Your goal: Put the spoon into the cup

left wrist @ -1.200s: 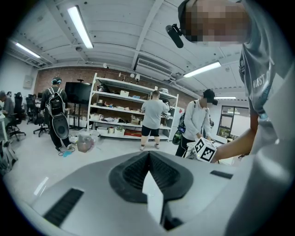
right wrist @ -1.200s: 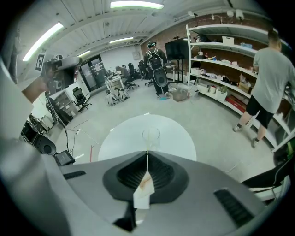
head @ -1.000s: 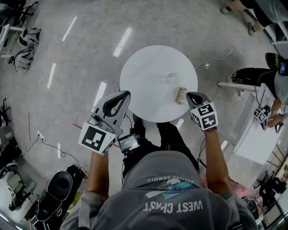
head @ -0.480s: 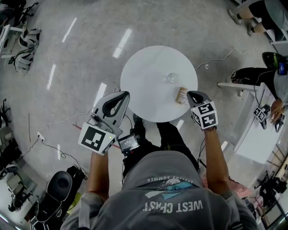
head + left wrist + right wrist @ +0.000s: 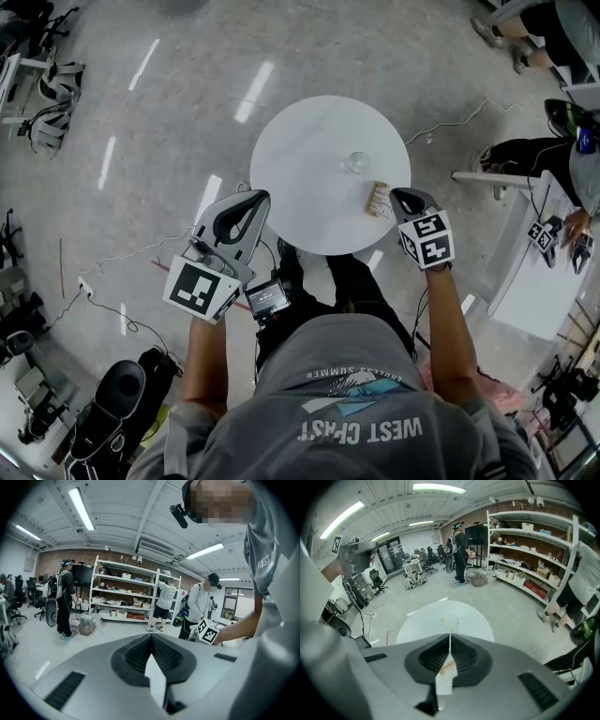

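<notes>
Pinching slim white spoon (image 5: 449,637) (clear cup (image 5: 450,620)): right tongs (image 5: 449,645)

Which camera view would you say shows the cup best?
The head view: the cup sits whole on the table. The right gripper view shows it faintly, side-on; the left gripper view misses it.

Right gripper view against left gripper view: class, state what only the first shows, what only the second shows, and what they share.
Only the right gripper view shows the round white table and the clear cup on it. Only the left gripper view shows the black camera worn on the person's head. Both show their own jaws together, shelving, standing people and ceiling lights.
</notes>
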Tool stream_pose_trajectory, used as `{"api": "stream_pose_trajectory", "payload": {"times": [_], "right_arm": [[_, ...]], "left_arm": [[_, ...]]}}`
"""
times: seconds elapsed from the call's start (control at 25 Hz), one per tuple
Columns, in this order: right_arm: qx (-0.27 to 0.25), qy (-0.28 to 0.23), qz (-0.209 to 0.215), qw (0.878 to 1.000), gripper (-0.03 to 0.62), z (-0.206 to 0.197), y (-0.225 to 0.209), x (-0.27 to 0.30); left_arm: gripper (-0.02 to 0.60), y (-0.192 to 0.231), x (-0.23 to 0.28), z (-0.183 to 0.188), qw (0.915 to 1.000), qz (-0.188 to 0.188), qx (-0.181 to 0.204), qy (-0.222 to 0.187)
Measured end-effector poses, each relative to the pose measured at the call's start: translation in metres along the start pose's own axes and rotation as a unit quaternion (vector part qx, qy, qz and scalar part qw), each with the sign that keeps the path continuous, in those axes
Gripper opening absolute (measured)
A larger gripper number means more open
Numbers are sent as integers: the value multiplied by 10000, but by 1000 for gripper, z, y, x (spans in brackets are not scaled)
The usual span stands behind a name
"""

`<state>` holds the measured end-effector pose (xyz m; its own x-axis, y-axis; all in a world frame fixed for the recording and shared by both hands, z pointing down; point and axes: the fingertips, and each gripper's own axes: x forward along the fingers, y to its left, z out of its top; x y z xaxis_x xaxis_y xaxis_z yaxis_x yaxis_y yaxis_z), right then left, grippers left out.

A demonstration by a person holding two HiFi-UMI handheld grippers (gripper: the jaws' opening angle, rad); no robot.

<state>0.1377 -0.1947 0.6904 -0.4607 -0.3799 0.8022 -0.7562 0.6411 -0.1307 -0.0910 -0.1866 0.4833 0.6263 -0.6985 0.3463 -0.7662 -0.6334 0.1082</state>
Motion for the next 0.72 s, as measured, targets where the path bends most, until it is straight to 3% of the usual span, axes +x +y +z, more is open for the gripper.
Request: {"api": "stream_pose_trajectory", "payload": {"times": [0.36,0.56,0.72], "right_arm": [[-19,-329,-182,9993,6,32,5,-18],[-59,-1147,-120,9933,5,79,18,-56],[-319,-2045,-221,9781,3,134,32,-108]], "left_arm": [[4,7,-11,20,9997,-57,167,-151],[3,7,-20,35,9990,-113,329,-295],[5,7,-29,51,9976,-169,491,-461]]}}
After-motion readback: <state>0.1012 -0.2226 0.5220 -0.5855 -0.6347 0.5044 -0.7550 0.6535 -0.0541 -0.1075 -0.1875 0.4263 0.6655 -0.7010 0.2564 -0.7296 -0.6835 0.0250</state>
